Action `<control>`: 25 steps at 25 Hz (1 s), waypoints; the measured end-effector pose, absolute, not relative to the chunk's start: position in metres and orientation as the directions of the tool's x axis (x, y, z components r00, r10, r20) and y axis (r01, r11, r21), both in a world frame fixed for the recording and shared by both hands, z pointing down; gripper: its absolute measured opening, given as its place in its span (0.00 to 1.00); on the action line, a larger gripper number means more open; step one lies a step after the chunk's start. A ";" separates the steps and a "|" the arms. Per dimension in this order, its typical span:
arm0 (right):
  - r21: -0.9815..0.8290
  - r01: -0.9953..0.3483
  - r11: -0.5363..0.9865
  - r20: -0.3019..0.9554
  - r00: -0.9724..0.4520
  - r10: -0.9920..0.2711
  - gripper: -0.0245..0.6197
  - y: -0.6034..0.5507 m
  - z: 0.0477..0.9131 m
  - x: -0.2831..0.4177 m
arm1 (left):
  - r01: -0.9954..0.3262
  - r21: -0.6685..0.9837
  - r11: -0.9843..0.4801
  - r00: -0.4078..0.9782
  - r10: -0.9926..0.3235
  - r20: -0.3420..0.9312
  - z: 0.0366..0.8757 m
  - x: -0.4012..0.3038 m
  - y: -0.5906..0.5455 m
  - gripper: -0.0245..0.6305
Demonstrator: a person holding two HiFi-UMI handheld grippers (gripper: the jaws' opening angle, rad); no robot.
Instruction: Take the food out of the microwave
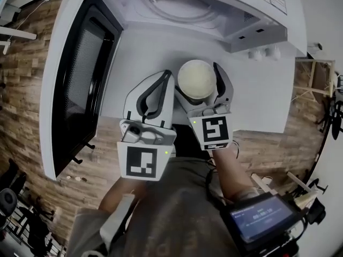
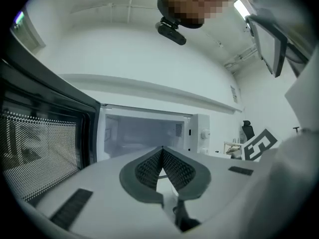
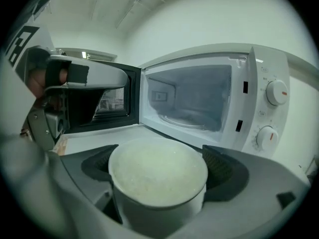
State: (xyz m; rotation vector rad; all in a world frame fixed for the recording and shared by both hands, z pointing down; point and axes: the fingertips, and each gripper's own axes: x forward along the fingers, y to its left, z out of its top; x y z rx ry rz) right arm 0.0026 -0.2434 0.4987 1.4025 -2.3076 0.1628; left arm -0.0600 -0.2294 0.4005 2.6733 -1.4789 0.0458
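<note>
The right gripper (image 3: 160, 169) is clamped on a white cup of pale food (image 3: 157, 171), one pad on each side of its wall. The cup is outside the microwave (image 3: 209, 98), just in front of the open cavity and above the white table (image 1: 136, 52). The left gripper (image 2: 162, 153) is just beside it with its jaws together and nothing between them.

Only the right gripper view shows the two dials (image 3: 277, 91). Only the head view shows the door (image 1: 80, 79) swung fully open to the left.
</note>
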 end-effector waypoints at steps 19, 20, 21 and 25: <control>0.081 -0.867 0.492 0.536 -0.378 -0.755 0.87 -0.228 0.544 0.014 | -0.834 0.039 -0.551 0.552 -0.829 0.086 0.405 -0.055 -0.213 0.05; 0.079 -0.866 0.493 0.535 -0.381 -0.755 0.87 -0.227 0.544 0.014 | -0.833 0.035 -0.552 0.552 -0.829 0.087 0.403 -0.055 -0.212 0.05; 0.076 -0.866 0.495 0.533 -0.384 -0.754 0.87 -0.226 0.544 0.015 | -0.832 0.030 -0.553 0.554 -0.828 0.087 0.400 -0.055 -0.211 0.05; 0.059 -0.865 0.499 0.521 -0.400 -0.754 0.87 -0.219 0.532 0.017 | -0.829 0.003 -0.560 0.557 -0.825 0.091 0.386 -0.057 -0.205 0.05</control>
